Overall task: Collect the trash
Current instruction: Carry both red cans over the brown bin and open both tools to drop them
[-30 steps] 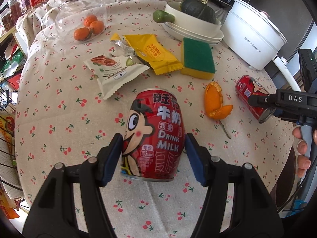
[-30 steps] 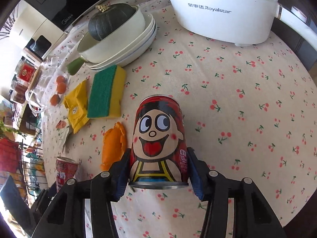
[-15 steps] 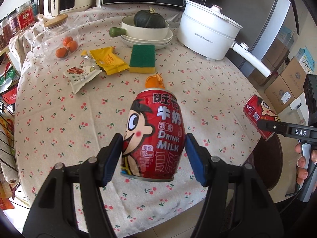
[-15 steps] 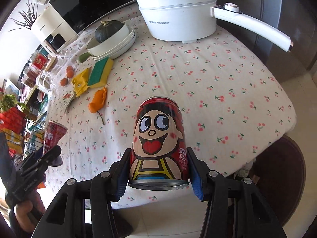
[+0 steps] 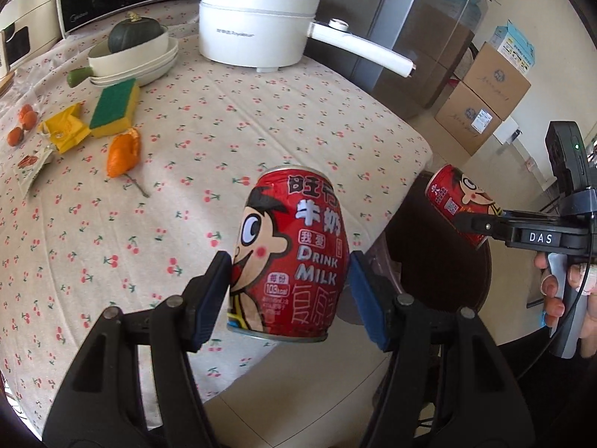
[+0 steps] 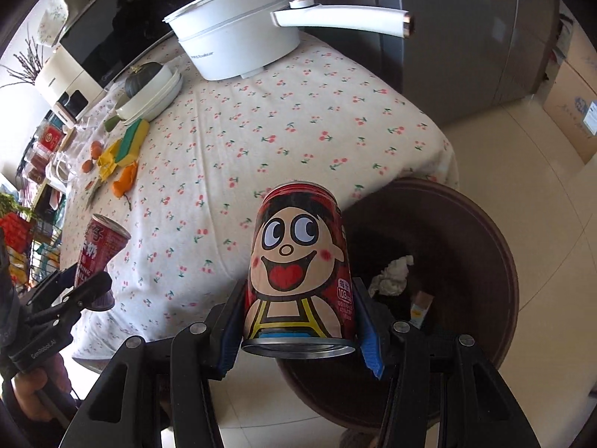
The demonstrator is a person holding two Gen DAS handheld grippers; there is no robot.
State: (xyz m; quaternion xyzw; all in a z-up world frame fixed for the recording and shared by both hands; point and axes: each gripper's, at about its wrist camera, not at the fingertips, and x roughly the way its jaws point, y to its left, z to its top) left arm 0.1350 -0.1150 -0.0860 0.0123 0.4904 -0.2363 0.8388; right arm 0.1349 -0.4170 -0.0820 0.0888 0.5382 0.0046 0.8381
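Note:
My left gripper is shut on a red milk can and holds it in the air over the table's near corner. My right gripper is shut on a second red milk can, held over the rim of a dark brown trash bin on the floor beside the table. The bin holds crumpled paper and a small carton. Orange peel, a yellow wrapper and a white snack wrapper lie on the tablecloth at the left.
A white electric pot with a long handle stands at the back of the table. A bowl with a green squash and a green-yellow sponge sit to its left. Cardboard boxes stand on the floor at the right.
Both grippers have lifted their cans off the table and pulled back towards its right edge. The right can now hangs over the trash bin.

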